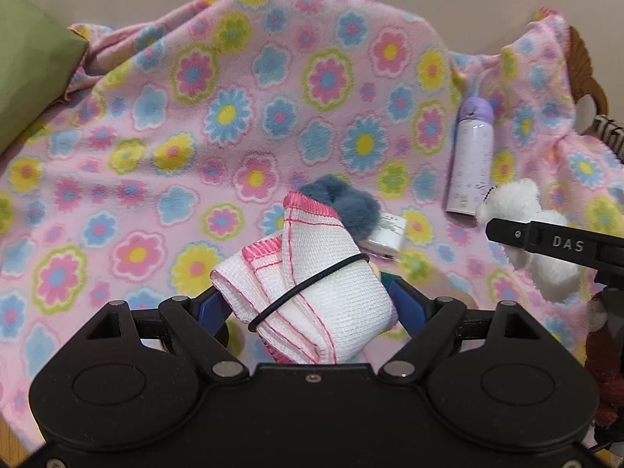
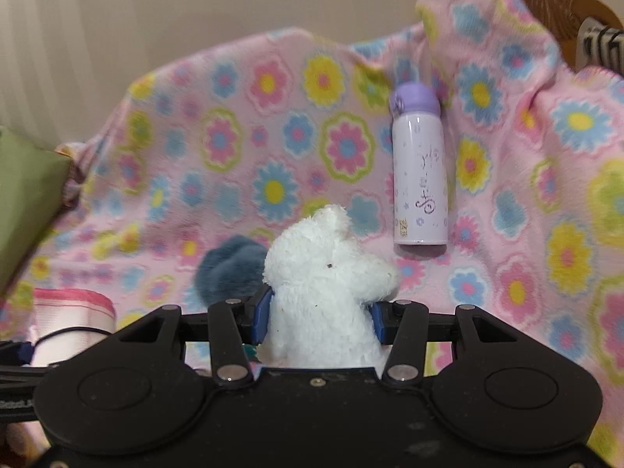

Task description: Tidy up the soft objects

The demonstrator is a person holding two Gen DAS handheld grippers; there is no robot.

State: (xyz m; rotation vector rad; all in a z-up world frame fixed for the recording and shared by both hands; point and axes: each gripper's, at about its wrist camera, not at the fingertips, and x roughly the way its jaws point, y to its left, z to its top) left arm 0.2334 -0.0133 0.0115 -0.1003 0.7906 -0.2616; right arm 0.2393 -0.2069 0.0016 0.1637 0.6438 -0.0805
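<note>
My left gripper (image 1: 312, 300) is shut on a rolled white cloth with pink stitching (image 1: 312, 292), bound by a black elastic band. The cloth also shows at the left edge of the right wrist view (image 2: 70, 323). My right gripper (image 2: 319, 312) is shut on a white plush toy (image 2: 323, 273), which also shows at the right of the left wrist view (image 1: 522, 210) behind the right gripper's black finger (image 1: 546, 240). A blue-grey furry toy (image 1: 343, 199) with a white tag lies on the floral blanket (image 1: 234, 117) just beyond the cloth, and shows in the right wrist view (image 2: 230, 269).
A lilac bottle with a purple cap (image 1: 470, 156) lies on the blanket at the right (image 2: 419, 171). A green cushion (image 1: 27, 62) sits at the left. A wooden frame (image 1: 585, 66) and a striped object (image 2: 600, 46) are at the far right. A dark red plush (image 1: 604, 370) is at the right edge.
</note>
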